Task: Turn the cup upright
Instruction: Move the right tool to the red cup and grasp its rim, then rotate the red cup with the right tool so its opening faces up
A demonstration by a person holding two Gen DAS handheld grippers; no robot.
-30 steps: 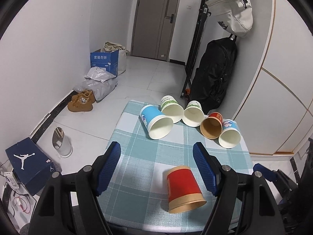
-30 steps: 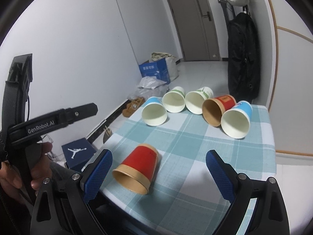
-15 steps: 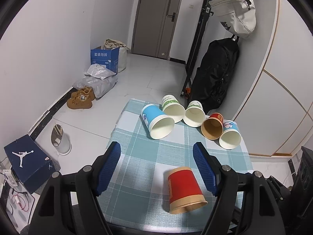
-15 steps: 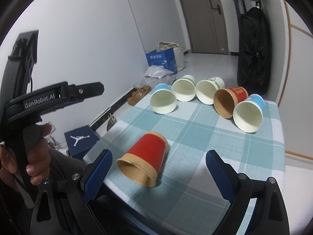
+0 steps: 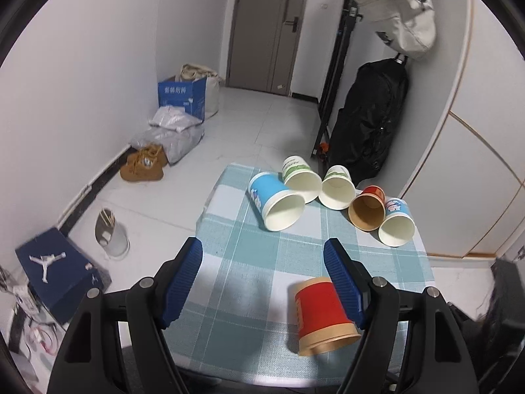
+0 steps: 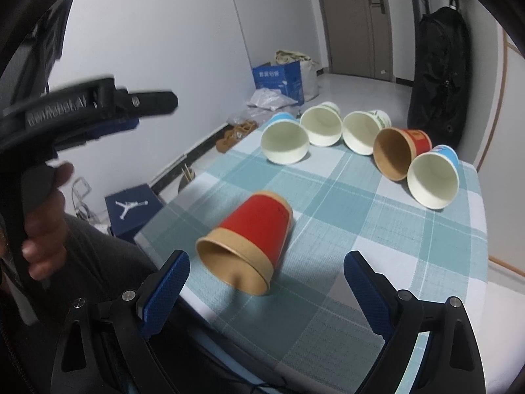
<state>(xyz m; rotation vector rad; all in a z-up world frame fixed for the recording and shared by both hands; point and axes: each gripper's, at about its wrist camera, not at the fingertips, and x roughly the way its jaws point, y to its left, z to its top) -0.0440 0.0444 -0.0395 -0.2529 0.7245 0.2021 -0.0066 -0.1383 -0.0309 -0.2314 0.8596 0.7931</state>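
A red paper cup with a tan rim [image 5: 320, 317] [image 6: 249, 251] lies on its side near the front edge of the checked tablecloth [image 5: 249, 269] [image 6: 361, 216], its mouth toward me. My left gripper [image 5: 262, 277] is open and empty above the cloth, and the cup lies by its right finger. It also shows at the left of the right wrist view [image 6: 98, 111]. My right gripper [image 6: 265, 292] is open and empty, with the cup's mouth just beyond and between its fingers.
Several more paper cups lie on their sides in a row at the table's far edge: blue [image 5: 275, 203], white and green [image 5: 302, 182], another red one [image 6: 402, 151]. A black bag [image 5: 367, 121] stands behind, and a shoebox [image 5: 55, 272] and bin [image 5: 111, 236] sit on the floor at left.
The right gripper has moved closer to the red cup, which now looks larger between its fingers. The left gripper has drifted slightly left and up.
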